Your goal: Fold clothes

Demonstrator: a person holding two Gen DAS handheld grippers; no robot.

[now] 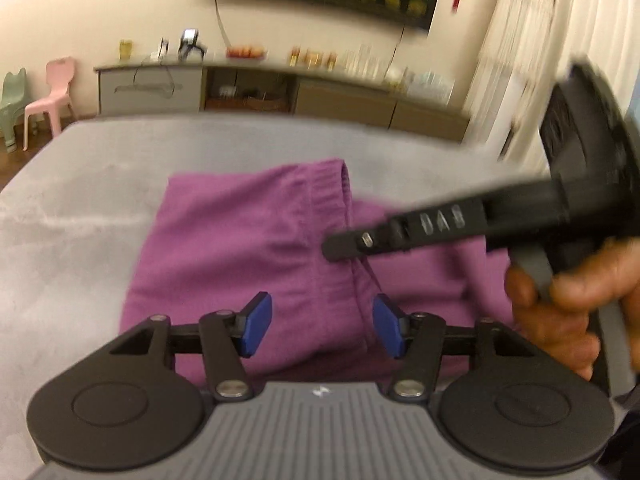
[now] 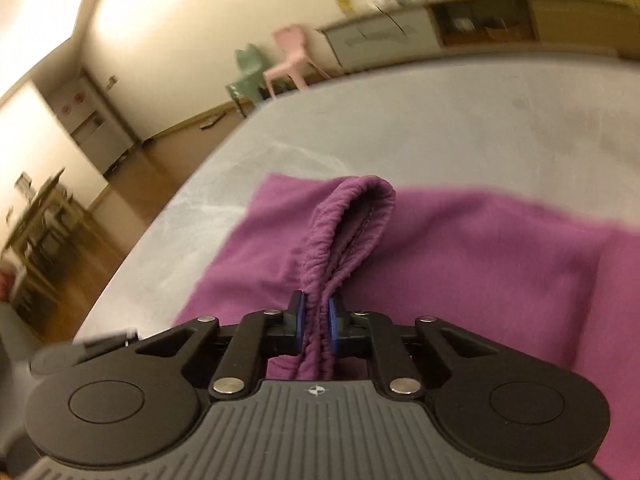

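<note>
A purple garment (image 1: 240, 240) lies on the grey bed, partly folded, with its ribbed elastic waistband (image 1: 328, 192) raised. My left gripper (image 1: 322, 326) is open and empty, hovering just above the near part of the cloth. My right gripper (image 2: 316, 322) is shut on the gathered purple waistband (image 2: 348, 220), which loops up ahead of the jaws. In the left wrist view the right gripper (image 1: 340, 246) reaches in from the right, held by a hand (image 1: 572, 300), and lifts the cloth there.
The grey bed (image 1: 80, 220) extends left and far of the garment. Beyond it stand a long low cabinet (image 1: 280, 92) with bottles and glasses, a pink chair (image 1: 48, 92) and a green chair (image 1: 14, 100). Wooden floor (image 2: 120, 208) lies off the bed's left edge.
</note>
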